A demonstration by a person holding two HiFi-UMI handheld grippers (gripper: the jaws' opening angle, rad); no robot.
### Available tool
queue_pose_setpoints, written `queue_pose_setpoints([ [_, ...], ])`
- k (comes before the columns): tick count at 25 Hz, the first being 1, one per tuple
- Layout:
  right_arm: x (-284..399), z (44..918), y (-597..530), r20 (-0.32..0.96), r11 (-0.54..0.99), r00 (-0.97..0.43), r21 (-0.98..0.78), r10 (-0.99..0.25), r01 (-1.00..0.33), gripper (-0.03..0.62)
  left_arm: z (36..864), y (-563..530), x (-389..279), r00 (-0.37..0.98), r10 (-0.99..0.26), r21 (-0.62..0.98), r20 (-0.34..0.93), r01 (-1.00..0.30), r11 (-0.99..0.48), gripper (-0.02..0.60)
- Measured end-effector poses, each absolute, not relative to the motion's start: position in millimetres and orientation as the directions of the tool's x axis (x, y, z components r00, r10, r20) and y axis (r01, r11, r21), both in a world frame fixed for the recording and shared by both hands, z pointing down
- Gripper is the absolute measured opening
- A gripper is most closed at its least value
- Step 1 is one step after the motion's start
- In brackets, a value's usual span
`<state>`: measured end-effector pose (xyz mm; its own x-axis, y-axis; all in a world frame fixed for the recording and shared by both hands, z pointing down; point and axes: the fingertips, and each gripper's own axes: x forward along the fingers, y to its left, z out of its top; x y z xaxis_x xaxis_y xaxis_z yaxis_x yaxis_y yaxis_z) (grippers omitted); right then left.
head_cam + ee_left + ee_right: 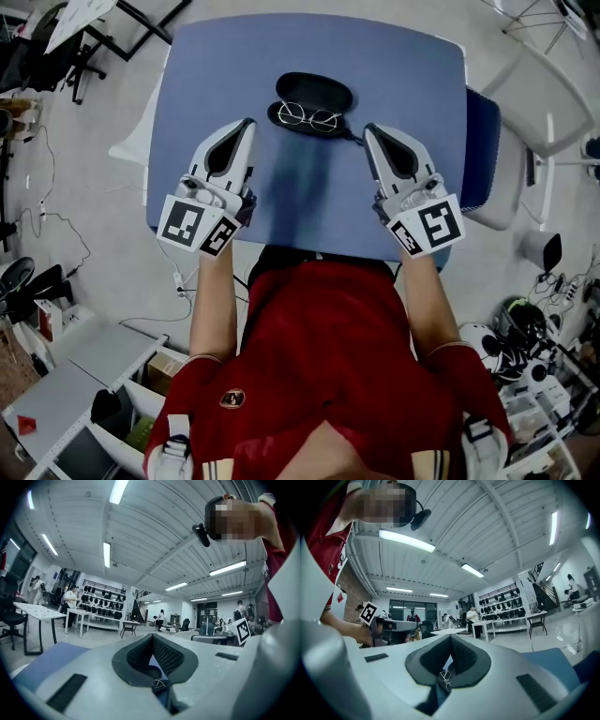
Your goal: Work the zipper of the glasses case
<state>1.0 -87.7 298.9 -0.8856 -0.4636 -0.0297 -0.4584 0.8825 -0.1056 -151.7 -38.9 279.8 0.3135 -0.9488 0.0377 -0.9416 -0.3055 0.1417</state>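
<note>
A black glasses case [314,91] lies unzipped and open at the far middle of the blue table [216,66]. A pair of round wire glasses [310,117] rests in its near half. My left gripper [248,123] lies on the table to the case's left, jaws shut and empty, tip pointing at the case. My right gripper [367,129] lies to its right, also shut and empty, its tip close to the case's right end. Through the gap below the shut pads, the glasses [159,684] show in the left gripper view, and the glasses [445,676] show likewise in the right gripper view.
A white chair [534,103] stands right of the table. Boxes, cables and gear [525,347] clutter the floor on both sides. The gripper views show a large room with white tables [40,615], shelves and people far off.
</note>
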Motion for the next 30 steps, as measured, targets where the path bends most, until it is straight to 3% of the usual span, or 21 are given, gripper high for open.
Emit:
queue_pose_setpoints([
  [14,-21,310,-102,0.013,0.814,-0.818,-0.091,-0.575,-0.573,-0.005,300,-85,-167,0.468,-0.878,0.088,0.099,-0.883,-0.461,0.008],
  [30,-38,335,-113,0.092,0.785,-0.787,-0.067,-0.61,-0.616,-0.005,346,-151,-160,0.609,-0.726,-0.049,0.319,-0.755,-0.654,0.015],
])
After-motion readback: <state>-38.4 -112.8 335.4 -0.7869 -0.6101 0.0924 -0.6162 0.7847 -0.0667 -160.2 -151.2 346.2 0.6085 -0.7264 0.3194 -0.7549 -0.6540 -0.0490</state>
